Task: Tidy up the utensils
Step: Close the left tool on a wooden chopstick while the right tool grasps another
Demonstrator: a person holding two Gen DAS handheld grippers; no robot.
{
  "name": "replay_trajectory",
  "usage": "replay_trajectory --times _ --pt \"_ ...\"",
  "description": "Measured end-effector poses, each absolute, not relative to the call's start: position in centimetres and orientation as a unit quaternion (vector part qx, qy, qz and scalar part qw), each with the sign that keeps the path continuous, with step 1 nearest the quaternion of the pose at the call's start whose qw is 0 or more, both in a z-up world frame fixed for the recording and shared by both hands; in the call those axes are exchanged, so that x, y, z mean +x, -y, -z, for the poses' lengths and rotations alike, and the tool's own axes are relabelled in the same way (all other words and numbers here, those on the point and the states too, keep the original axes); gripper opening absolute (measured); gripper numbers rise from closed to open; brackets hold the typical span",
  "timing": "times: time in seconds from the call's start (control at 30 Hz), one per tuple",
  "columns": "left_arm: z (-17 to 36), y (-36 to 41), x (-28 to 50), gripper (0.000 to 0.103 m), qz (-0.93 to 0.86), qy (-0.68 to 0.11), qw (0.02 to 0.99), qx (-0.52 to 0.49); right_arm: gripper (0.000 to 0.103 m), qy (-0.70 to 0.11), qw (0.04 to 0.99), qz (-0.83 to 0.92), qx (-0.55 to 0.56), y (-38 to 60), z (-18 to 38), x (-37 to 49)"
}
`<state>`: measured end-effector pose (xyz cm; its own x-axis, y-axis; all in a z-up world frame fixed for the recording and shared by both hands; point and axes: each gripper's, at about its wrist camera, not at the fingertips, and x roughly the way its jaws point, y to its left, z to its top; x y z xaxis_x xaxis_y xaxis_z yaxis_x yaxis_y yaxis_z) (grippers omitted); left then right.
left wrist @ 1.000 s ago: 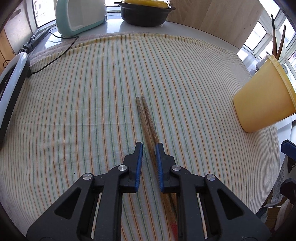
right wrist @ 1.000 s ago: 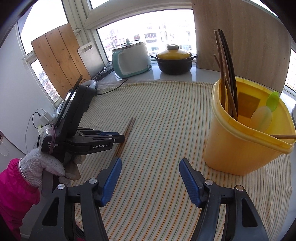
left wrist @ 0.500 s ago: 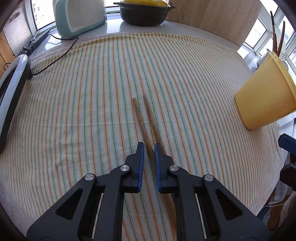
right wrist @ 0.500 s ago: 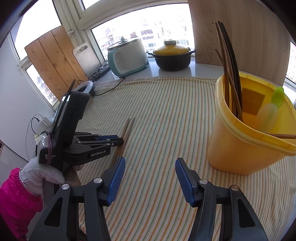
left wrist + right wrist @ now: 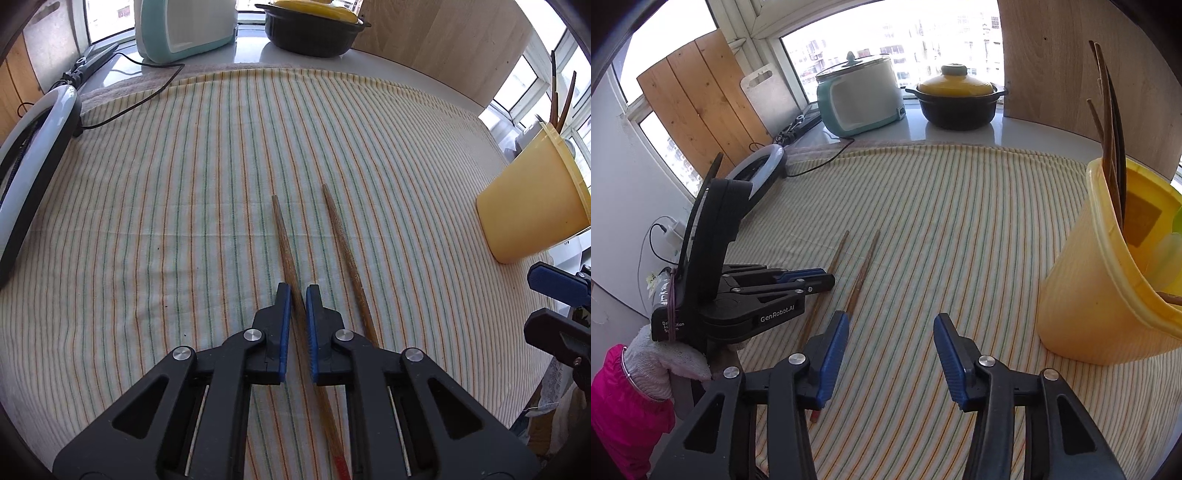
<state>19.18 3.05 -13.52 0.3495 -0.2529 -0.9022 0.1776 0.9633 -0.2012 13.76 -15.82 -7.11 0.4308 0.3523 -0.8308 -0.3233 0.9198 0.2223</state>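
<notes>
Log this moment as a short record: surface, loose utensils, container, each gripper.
surface: striped cloth
loose utensils: two wooden chopsticks, left chopstick and right chopstick, far tips apart
container: yellow bucket, upright on the cloth; chopsticks and plastic spoons stand in it
left gripper: shut on the left chopstick
right gripper: open, nothing between the jaws, which have just been closing; it is over the cloth between the chopsticks and the bucket
</notes>
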Motion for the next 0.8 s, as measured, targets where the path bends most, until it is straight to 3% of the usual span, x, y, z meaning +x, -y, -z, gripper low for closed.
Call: replay_trajectory --times 0.43,0.8 --pt "13.4 -6.1 18.3 0.007 0.125 -0.557 0.819 -0.054 0.037 -0.581 0.788 -0.199 0.038 11.4 12.8 19.6" --pt "13.7 -7.2 18.3 0.007 0.121 -0.554 0.821 -0.069 0.029 -0.587 0.79 -0.175 -0.017 8.2 13.9 20.9"
